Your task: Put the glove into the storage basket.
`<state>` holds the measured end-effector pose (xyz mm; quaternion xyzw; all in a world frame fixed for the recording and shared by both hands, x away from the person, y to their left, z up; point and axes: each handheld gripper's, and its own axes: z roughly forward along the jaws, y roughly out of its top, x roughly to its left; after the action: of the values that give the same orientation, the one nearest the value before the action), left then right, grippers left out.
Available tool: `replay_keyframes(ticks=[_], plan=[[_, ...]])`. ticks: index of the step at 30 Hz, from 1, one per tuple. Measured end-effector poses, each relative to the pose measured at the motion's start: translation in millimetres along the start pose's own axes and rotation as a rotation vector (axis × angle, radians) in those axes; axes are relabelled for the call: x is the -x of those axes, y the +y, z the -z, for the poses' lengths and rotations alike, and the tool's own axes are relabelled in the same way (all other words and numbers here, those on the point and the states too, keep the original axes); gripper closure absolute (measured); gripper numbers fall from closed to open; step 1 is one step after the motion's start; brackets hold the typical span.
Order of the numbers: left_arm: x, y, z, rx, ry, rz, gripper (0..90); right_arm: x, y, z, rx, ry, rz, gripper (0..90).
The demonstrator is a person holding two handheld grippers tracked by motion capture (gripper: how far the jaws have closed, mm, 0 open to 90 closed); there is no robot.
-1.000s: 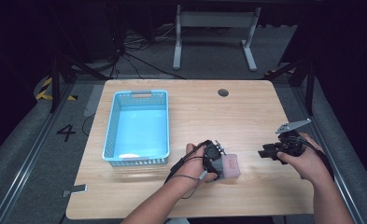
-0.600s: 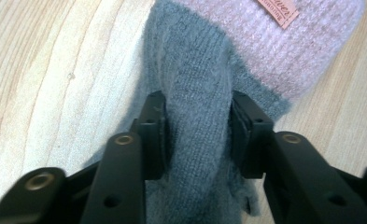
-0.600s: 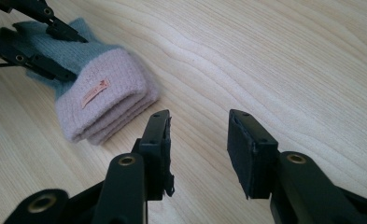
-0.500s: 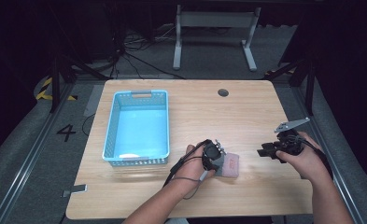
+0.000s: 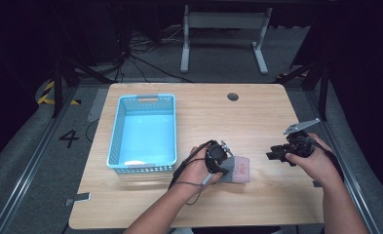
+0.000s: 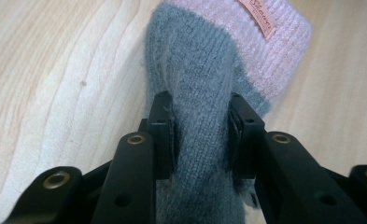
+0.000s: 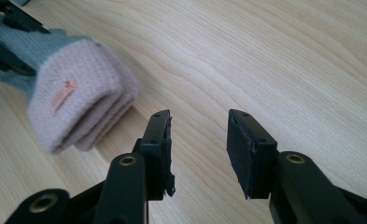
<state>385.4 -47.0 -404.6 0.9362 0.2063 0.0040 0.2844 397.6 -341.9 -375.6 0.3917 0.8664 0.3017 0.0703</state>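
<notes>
Colours on the pale wooden tabletop [image 5: 277,117]

The folded knitted sock [image 6: 204,84] is grey with a pink cuff and a small orange label; the perforated plastic basket [image 5: 115,146] is light blue; both claws are black.

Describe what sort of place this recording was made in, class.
Probably a lab or studio set up for recording: a lone wooden table on grey carpet, dark surroundings with loose cables and a metal stand behind.
</notes>
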Motion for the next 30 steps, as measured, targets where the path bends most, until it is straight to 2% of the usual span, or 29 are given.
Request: replay_keyframes(ticks=[5, 10, 17, 30], plan=[[-2.3, -1.3, 17.8, 0.017, 0.001, 0.004, 67.7, 2.7, 4.9, -3.0, -0.004, -0.007, 0.005, 61.0], [-4.9, -4.1, 34.8, 0.032, 0.020, 0.010, 67.6, 3.8, 10.6, -8.1, -0.008, 0.004, 0.015, 60.8], [-11.3, -8.4, 57.9, 0.056, 0.024, 0.011, 67.5, 5.9, 15.7, -13.1, -0.011, 0.015, 0.018, 60.6], [-28.8, -15.0, 98.0, 0.089, 0.073, 0.034, 67.4, 9.3, 26.3, -17.3, 0.004, 0.034, 0.021, 60.5]])
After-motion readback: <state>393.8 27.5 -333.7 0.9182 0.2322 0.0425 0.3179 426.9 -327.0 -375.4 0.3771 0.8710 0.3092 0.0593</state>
